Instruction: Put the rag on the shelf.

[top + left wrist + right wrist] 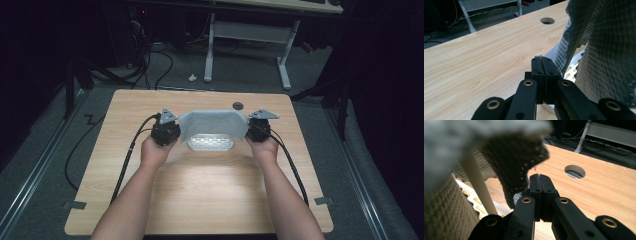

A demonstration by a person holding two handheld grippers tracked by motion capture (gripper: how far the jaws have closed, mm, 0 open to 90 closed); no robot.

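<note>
Waffle-textured grey cloth (pixel 214 122); smooth, matt pale wood-grain table (pixel 210 195).

Both forearms reach in from the table's near edge, bare and roughly mirrored. The left hand (pixel 152 150) wraps the left gripper (pixel 541 60), the right hand (pixel 263 148) the right gripper (pixel 539 177). On each, the black jaws are pressed together (cables trail back along the forearms).
</note>
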